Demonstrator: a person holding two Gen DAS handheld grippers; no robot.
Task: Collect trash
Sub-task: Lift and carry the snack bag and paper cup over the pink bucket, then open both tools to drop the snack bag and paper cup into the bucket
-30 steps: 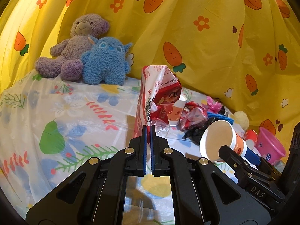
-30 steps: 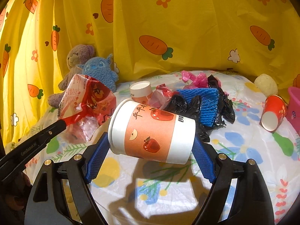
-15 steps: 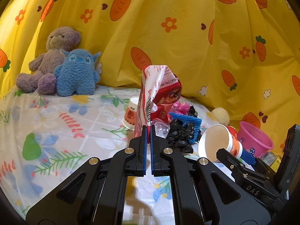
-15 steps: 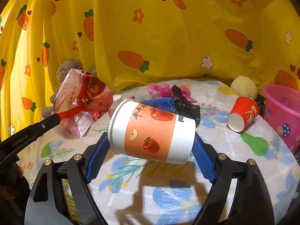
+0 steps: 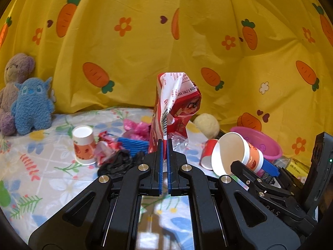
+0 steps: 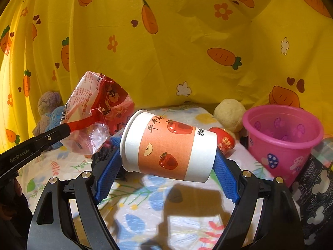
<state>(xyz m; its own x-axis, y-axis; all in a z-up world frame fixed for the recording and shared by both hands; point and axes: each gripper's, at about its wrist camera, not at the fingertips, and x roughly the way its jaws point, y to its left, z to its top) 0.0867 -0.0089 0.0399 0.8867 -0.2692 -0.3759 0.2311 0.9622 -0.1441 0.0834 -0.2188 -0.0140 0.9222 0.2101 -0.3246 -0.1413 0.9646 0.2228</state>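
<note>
My left gripper (image 5: 165, 143) is shut on the lower edge of a crumpled red snack wrapper (image 5: 177, 104), which stands up above its closed jaws. From the right wrist view the same wrapper (image 6: 100, 102) hangs off the left gripper's tip (image 6: 62, 130) above the table. My right gripper (image 6: 167, 156) is shut on a white and orange paper cup (image 6: 158, 137) with apple prints; the cup lies sideways between the blue pads (image 6: 108, 173), rim to the left. The cup (image 5: 235, 154) also shows at the right of the left wrist view. A pink bucket (image 6: 283, 145) stands just right of the cup.
On the floral tablecloth (image 5: 52, 179) lie an upturned paper cup (image 5: 83, 145), a black bag (image 5: 118, 162), blue mesh (image 5: 133, 145), a pink bag (image 5: 135, 127), a red cup (image 6: 225, 141) and a cream ball (image 6: 229, 114). Plush toys (image 5: 31, 108) sit far left. A black packet (image 6: 312, 187) lies beside the bucket.
Both grippers have swung to the right with their loads. The plush toys slid to the left edge, and the pink bucket came into view and now looms close on the right.
</note>
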